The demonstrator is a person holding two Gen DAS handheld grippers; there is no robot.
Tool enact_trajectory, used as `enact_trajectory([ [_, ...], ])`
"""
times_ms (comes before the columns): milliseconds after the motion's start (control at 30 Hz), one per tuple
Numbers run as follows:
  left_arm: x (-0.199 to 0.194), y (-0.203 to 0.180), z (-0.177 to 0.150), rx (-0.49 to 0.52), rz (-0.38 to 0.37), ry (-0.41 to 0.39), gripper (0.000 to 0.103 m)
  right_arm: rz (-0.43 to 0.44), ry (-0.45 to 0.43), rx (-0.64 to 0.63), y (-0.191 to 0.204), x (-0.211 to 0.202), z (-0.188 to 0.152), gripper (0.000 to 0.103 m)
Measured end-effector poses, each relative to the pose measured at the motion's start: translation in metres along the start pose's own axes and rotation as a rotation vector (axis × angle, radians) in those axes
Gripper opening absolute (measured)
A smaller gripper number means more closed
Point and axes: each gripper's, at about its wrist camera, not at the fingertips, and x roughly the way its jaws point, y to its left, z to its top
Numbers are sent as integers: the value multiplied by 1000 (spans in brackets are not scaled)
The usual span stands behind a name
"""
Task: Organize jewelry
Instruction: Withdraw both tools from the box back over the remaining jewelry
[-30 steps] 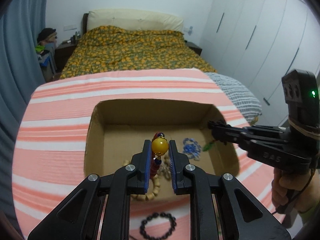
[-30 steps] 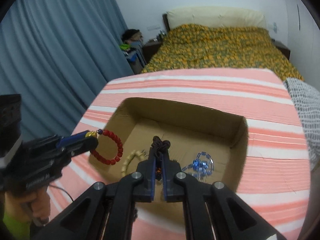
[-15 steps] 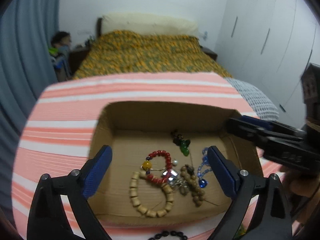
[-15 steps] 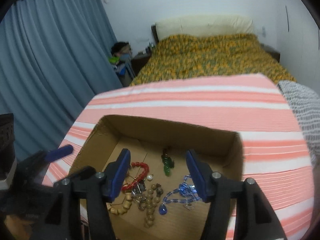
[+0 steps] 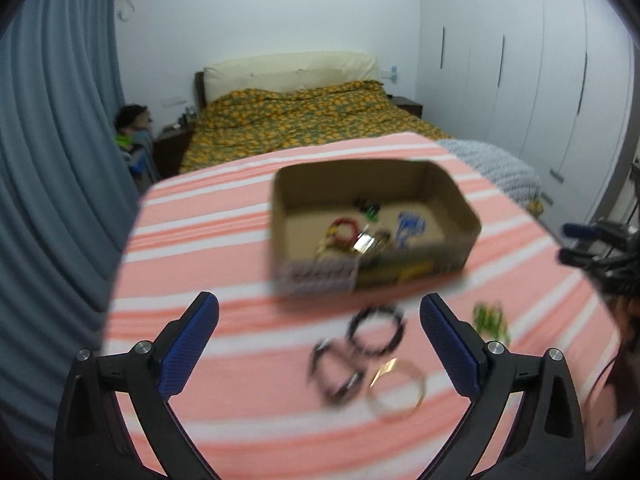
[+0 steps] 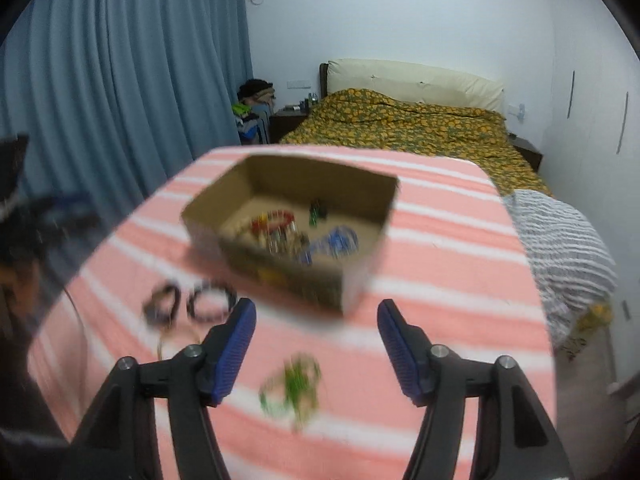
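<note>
Striped woven cloth (image 5: 224, 240), rectangular cardboard box (image 5: 460, 200) of beads, both hand-held grippers (image 5: 319, 344) (image 6: 316, 344) spread wide, empty

Surface: striped pink-and-white cloth (image 5: 224, 240) over a table.
Box: cardboard box (image 5: 460, 208) resting on the cloth.
Loose items near the box: black bead bracelet (image 5: 376, 329), dark bangle (image 5: 335, 372), gold bangle (image 5: 396, 390), green beads (image 6: 292, 386).

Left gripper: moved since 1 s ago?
Yes. The left gripper has backed away from the cardboard box, releasing the red bead bracelet inside.
</note>
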Motion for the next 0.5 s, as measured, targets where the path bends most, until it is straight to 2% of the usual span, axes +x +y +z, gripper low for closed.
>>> enact_trajectory([
  [67,-22,5,-21,18,14,9,102,-46,15,-33,4,-21,-32,66],
  [200,-32,-2,-58,7,22,19,103,-102,52,-37,17,-39,-89,66],
  [300,-12,-18,-94,-25,-17,41,103,-86,83,17,27,-33,-125,66],
  [400,20,-38,-130,-53,-26,86,102,-76,96,68,39,-18,-149,66],
  [500,45,-53,-152,-65,-31,120,102,-106,89,78,49,-2,-162,66],
])
